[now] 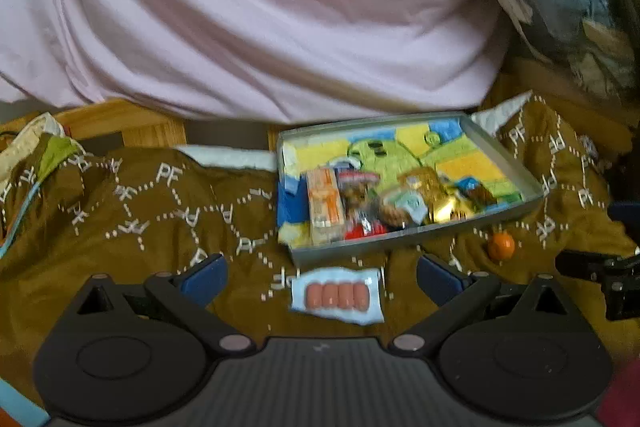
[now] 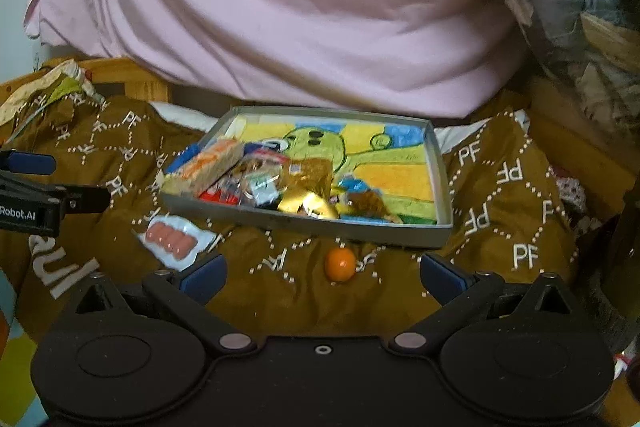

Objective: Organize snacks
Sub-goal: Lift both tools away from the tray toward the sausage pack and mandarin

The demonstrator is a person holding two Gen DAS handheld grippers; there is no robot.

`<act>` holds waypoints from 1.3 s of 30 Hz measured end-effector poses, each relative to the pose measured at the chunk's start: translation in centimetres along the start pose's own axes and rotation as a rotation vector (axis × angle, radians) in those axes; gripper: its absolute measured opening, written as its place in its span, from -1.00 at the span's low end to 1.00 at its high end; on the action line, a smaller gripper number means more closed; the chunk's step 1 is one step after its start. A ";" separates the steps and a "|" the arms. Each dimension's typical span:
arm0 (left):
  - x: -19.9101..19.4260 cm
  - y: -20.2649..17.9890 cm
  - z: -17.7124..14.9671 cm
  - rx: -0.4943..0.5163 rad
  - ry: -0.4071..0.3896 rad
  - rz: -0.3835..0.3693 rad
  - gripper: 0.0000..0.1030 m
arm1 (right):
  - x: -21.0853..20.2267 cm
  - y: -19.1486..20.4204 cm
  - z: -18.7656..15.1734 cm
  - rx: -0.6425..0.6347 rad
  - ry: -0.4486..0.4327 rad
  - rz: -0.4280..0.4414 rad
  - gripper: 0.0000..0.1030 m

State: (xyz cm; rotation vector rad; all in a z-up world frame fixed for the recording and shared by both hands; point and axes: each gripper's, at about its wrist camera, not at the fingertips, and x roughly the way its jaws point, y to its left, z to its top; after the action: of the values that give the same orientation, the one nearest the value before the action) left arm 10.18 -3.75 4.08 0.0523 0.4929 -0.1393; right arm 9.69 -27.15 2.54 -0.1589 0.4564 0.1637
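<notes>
A shallow grey tray (image 1: 500, 147) with a bright cartoon picture on its floor lies on a brown blanket (image 1: 140, 211) printed with white "PF" letters and dotted diamonds. Snacks are heaped along the near side of the tray: an orange wafer pack (image 1: 325, 205) stands at the left end, next to it a red-and-clear wrapper (image 1: 362, 223), then a gold foil packet (image 1: 442, 207) and a small blue-wrapped piece (image 1: 470, 185) toward the right; the heap is blurred and the rest of it cannot be told apart. Two snacks lie outside on the blanket just in front of the tray's near wall. A pale blue sausage pack (image 1: 336, 295) showing four pink sausages rests between the fingers of the left gripper (image 1: 322, 281), whose jaws stand wide apart and hold nothing. A small orange ball (image 2: 340, 264), well to the right of the sausage pack, sits ahead of the right gripper (image 2: 322, 277), between its blue fingertips (image 2: 204, 277) but farther out; these jaws are spread wide too and grip nothing. A large pink cloth (image 2: 280, 7) billows behind the tray, a clear plastic bag (image 2: 580, 7) of mixed things bulges at the right, and a wooden frame (image 1: 132, 125) shows at the left behind the blanket.
</notes>
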 end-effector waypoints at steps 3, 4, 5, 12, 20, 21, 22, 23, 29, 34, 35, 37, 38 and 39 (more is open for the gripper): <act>0.0 -0.1 -0.8 0.018 0.023 -0.002 0.99 | -0.1 0.1 -0.4 0.003 0.010 0.004 0.99; 0.0 -0.1 -1.1 0.022 0.029 -0.004 0.99 | 0.0 0.1 -0.5 0.006 0.015 0.006 0.99; 0.0 -0.1 -1.4 0.025 0.038 -0.006 0.99 | 0.0 0.1 -0.6 0.008 0.024 0.010 0.99; -0.1 -0.3 -2.6 0.038 0.088 -0.029 0.99 | -0.2 0.5 -1.3 -0.002 0.049 0.030 0.99; 0.6 -0.2 -3.1 0.033 0.121 -0.035 0.99 | 0.5 0.4 -1.7 0.003 0.069 0.034 0.99; 0.7 -0.2 -3.2 0.033 0.125 -0.037 0.99 | 0.6 0.4 -1.8 0.004 0.070 0.033 0.99; 0.8 -0.2 -3.3 0.034 0.128 -0.039 0.99 | 0.7 0.4 -1.8 0.004 0.071 0.033 0.99; 0.9 -0.2 -3.3 0.035 0.130 -0.041 0.99 | 0.8 0.4 -1.9 0.004 0.072 0.032 0.99; 1.5 -0.1 -3.7 0.025 0.152 -0.047 0.99 | 1.5 0.3 -2.2 -0.001 0.072 0.023 0.99; 2.1 0.1 -3.8 0.013 0.161 -0.047 0.99 | 2.1 0.0 -2.4 0.003 0.076 0.013 0.99; 2.2 0.1 -3.9 0.012 0.161 -0.047 0.99 | 2.2 -0.1 -2.5 0.004 0.077 0.010 0.99; 2.4 0.1 -3.9 0.009 0.165 -0.048 0.99 | 2.4 -0.2 -2.6 0.005 0.080 0.009 0.99; 2.6 0.1 -3.9 0.007 0.167 -0.047 0.99 | 2.5 -0.2 -2.6 0.006 0.081 0.008 0.99; 2.7 0.1 -4.0 0.005 0.169 -0.046 0.99 | 2.6 -0.2 -2.7 0.006 0.082 0.008 0.99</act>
State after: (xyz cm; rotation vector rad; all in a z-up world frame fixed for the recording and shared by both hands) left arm 10.67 -3.62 -0.68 0.0581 0.6627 -0.1823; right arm 10.90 -27.53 -0.97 -0.1584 0.5391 0.1636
